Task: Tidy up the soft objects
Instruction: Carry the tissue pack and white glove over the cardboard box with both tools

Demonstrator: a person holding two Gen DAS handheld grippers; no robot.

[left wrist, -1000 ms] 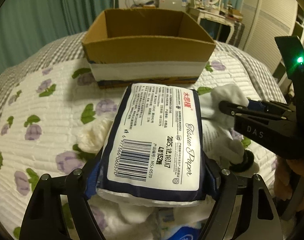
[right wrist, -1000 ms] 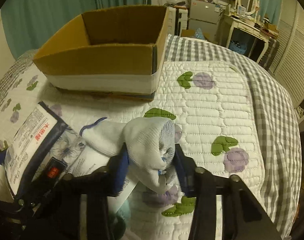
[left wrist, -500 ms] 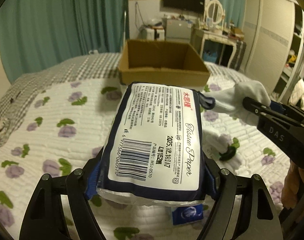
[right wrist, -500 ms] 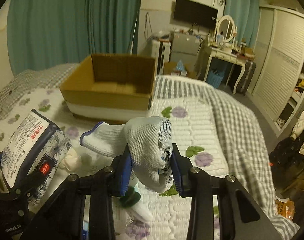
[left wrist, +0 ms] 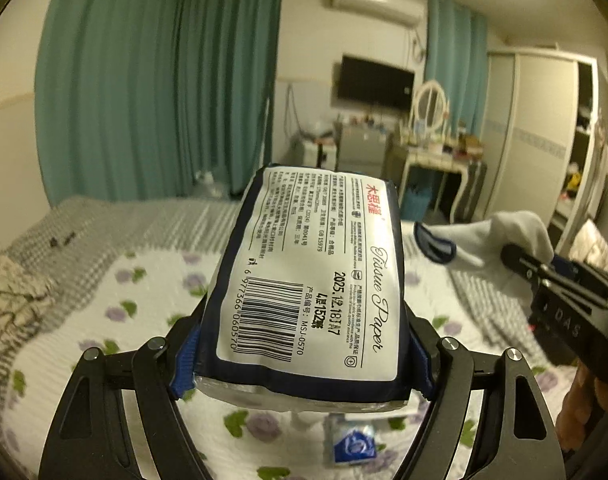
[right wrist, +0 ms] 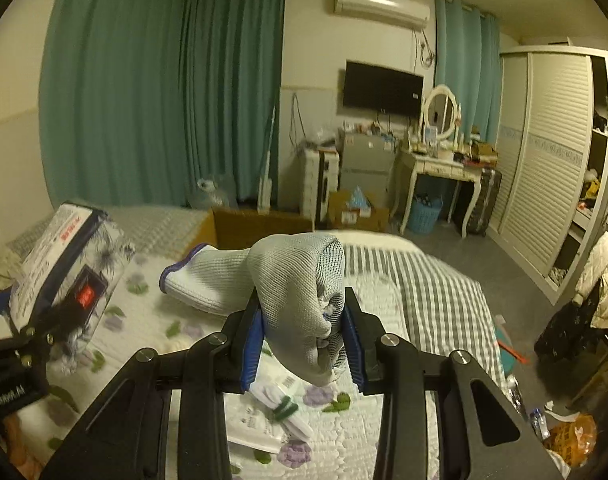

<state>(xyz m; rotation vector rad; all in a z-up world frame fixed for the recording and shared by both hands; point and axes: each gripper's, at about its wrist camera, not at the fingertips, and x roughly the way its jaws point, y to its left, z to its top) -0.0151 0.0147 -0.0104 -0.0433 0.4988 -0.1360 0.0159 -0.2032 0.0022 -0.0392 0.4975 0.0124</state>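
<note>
My left gripper point(left wrist: 304, 364) is shut on a navy and white tissue paper pack point(left wrist: 316, 280), held high above the quilted bed point(left wrist: 115, 320). The pack also shows at the left of the right wrist view point(right wrist: 63, 264). My right gripper point(right wrist: 304, 340) is shut on a balled white knit glove point(right wrist: 295, 292) with a blue cuff, also lifted above the bed. That glove shows at the right of the left wrist view point(left wrist: 504, 232). The cardboard box point(right wrist: 255, 226) is partly hidden behind the glove, at the far end of the bed.
On the bed below lie a small blue packet point(left wrist: 350, 444), a white glove pair with a green band point(right wrist: 283, 408) and a flat white packet point(right wrist: 251, 424). Teal curtains point(right wrist: 163, 92), a dressing table point(right wrist: 440, 164) and a wardrobe point(right wrist: 552, 160) stand beyond the bed.
Both grippers have risen and tilted up with their loads. The box has dropped from large and close to small and mostly hidden; the room's far wall now fills the views.
</note>
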